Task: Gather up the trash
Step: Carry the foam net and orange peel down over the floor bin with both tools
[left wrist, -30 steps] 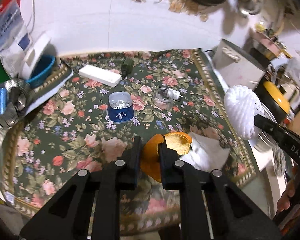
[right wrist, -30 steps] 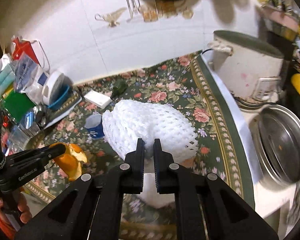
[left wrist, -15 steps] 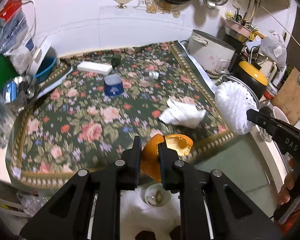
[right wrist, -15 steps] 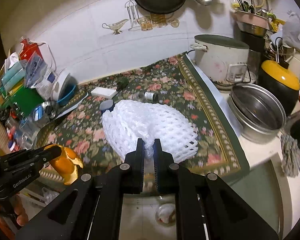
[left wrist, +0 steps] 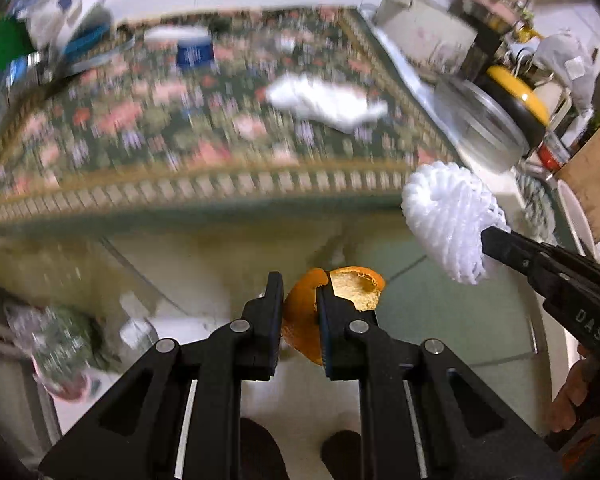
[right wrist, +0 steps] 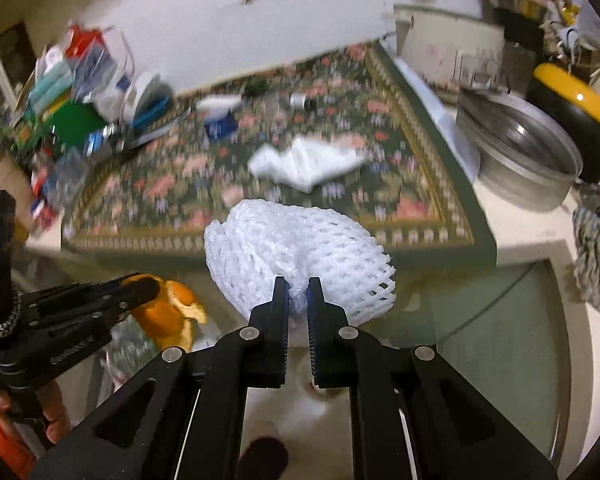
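My left gripper [left wrist: 299, 280] is shut on an orange peel [left wrist: 352, 292] and holds it out past the table's front edge, over the floor. My right gripper [right wrist: 298, 284] is shut on a white foam fruit net [right wrist: 300, 248], also held off the table. The net shows at the right of the left wrist view [left wrist: 448, 220], and the peel at the left of the right wrist view [right wrist: 172, 312]. A crumpled white tissue [left wrist: 324, 100] lies on the floral tablecloth [left wrist: 140, 128]; it also shows in the right wrist view [right wrist: 304, 160]. Both views are motion-blurred.
A blue tub [left wrist: 194, 54] and a white box [left wrist: 172, 34] sit far back on the table. A metal bowl [right wrist: 520, 152], a yellow-lidded pot [right wrist: 572, 100] and a white cooker [right wrist: 448, 48] stand right. Clutter fills the left edge. A bin with a plastic bag [left wrist: 60, 344] is low left.
Both grippers have pulled back and down from the table with their loads. The table edge now sits higher in both views and the floor shows below.
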`<state>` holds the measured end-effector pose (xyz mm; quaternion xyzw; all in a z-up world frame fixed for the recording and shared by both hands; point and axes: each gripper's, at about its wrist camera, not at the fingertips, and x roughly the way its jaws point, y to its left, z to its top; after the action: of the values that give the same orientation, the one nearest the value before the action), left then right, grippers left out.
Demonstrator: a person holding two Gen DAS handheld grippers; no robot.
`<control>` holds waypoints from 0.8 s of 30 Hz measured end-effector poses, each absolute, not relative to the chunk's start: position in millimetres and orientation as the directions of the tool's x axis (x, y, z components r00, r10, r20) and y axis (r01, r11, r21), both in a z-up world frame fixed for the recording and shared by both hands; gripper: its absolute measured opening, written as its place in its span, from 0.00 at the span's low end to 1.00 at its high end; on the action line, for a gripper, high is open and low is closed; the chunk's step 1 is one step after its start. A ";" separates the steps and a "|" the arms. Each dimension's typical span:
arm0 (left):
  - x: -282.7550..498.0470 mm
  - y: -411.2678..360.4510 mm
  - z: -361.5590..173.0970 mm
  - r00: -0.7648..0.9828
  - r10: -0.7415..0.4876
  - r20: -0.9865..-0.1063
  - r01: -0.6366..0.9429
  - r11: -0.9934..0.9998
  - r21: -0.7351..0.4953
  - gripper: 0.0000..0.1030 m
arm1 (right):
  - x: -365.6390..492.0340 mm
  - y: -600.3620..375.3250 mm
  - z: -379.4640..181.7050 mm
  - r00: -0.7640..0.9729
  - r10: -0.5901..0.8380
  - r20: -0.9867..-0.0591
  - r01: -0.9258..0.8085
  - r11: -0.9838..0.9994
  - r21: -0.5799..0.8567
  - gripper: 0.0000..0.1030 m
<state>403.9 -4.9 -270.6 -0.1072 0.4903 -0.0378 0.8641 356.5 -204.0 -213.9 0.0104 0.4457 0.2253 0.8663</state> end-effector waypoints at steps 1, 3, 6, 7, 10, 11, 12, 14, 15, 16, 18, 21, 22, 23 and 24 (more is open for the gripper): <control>401.3 -11.7 -284.3 0.501 -0.174 -0.848 -0.055 0.971 -0.232 0.15 | 353.8 -208.9 -224.7 0.484 0.402 -0.777 -0.393 0.893 0.217 0.08; 397.4 -22.2 -312.8 0.469 -0.183 -0.864 -0.084 0.965 -0.249 0.15 | 353.1 -214.9 -243.9 0.449 0.407 -0.795 -0.408 0.885 0.222 0.08; 395.7 -34.4 -358.0 0.420 -0.189 -0.888 -0.117 0.959 -0.259 0.15 | 353.7 -222.2 -277.5 0.403 0.405 -0.821 -0.422 0.878 0.226 0.08; 396.0 -36.5 -371.1 0.407 -0.191 -0.893 -0.122 0.958 -0.261 0.15 | 354.6 -224.2 -290.0 0.391 0.403 -0.828 -0.423 0.877 0.228 0.08; 399.7 -40.1 -425.3 0.355 -0.201 -0.913 -0.137 0.955 -0.264 0.15 | 359.0 -229.4 -332.0 0.357 0.396 -0.846 -0.418 0.878 0.234 0.08; 401.6 -40.4 -445.7 0.337 -0.204 -0.919 -0.142 0.954 -0.264 0.15 | 361.2 -229.0 -346.9 0.349 0.388 -0.853 -0.414 0.881 0.231 0.08; 403.6 -39.7 -467.5 0.320 -0.207 -0.924 -0.146 0.953 -0.264 0.15 | 363.4 -228.4 -362.3 0.342 0.382 -0.859 -0.409 0.883 0.230 0.08; 407.3 -36.5 -511.2 0.290 -0.218 -0.932 -0.155 0.950 -0.271 0.15 | 368.6 -225.2 -396.0 0.324 0.376 -0.868 -0.399 0.886 0.235 0.08; 408.4 -35.0 -528.2 0.280 -0.225 -0.933 -0.157 0.948 -0.276 0.15 | 370.9 -223.0 -412.3 0.318 0.373 -0.872 -0.394 0.888 0.236 0.08; 410.8 -34.1 -544.9 0.270 -0.230 -0.935 -0.157 0.948 -0.278 0.15 | 373.9 -219.9 -431.8 0.311 0.372 -0.875 -0.389 0.889 0.240 0.08; 414.4 -30.4 -585.9 0.248 -0.232 -0.941 -0.159 0.948 -0.276 0.15 | 379.3 -213.2 -463.4 0.302 0.369 -0.879 -0.383 0.891 0.243 0.08; 418.8 -27.8 -637.4 0.230 -0.244 -0.942 -0.159 0.945 -0.284 0.15 | 387.3 -199.4 -511.3 0.287 0.372 -0.883 -0.382 0.890 0.251 0.08; 420.1 -29.0 -647.1 0.228 -0.245 -0.942 -0.159 0.945 -0.285 0.15 | 389.9 -193.5 -527.9 0.283 0.376 -0.883 -0.386 0.887 0.254 0.08; 421.9 -28.2 -664.0 0.227 -0.246 -0.942 -0.157 0.946 -0.285 0.15 | 391.7 -188.9 -538.9 0.284 0.384 -0.879 -0.395 0.882 0.258 0.08; 422.7 -27.2 -673.7 0.228 -0.247 -0.942 -0.155 0.946 -0.285 0.15 | 394.0 -182.6 -554.2 0.279 0.389 -0.878 -0.401 0.878 0.261 0.08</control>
<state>422.8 -27.2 -673.7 -0.1619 0.6206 -0.0299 0.7667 394.0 -182.6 -554.2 -0.0056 0.5472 0.2470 0.7997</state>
